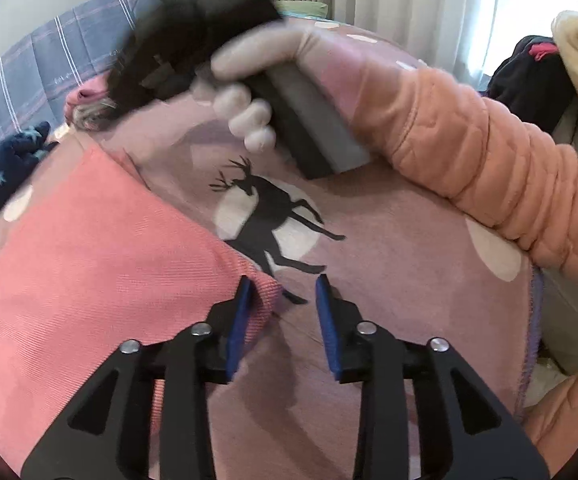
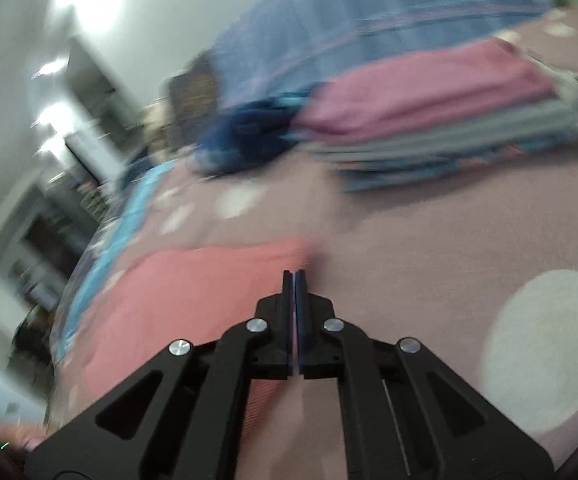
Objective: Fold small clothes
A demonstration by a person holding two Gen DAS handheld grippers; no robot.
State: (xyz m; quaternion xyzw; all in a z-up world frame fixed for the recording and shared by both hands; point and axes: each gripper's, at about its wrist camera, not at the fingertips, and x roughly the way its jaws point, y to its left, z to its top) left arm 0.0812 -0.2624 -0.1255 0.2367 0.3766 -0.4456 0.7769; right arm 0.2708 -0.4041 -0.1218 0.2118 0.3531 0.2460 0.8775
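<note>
Coral-pink cloth [image 1: 89, 248] lies flat on the pink spotted bedspread [image 1: 389, 248], and I see it from both wrist cameras. My left gripper [image 1: 285, 296] points steeply down at its near corner with the blue pads [image 1: 237, 336] partly apart; the left pad sits against the cloth's ribbed corner, the right pad stands clear over the bedspread, and nothing is pinched between them. Just beyond the fingertips the bedspread shows a black deer print [image 1: 277, 216] on a pale disc.

My right gripper [image 2: 295, 276] has its pads pressed fully together. Its tips sit at the far right corner of the coral cloth, but the view is smeared and I cannot tell whether any fabric is caught between them. In the left view the gloved right hand [image 1: 249, 92] grips the grey handle, orange quilted sleeve [image 1: 489, 152] behind it.

Farther across the bed sits a pile of folded clothes [image 2: 441, 120], pink on top, with a dark blue star-patterned garment [image 1: 5, 176] beside it.
</note>
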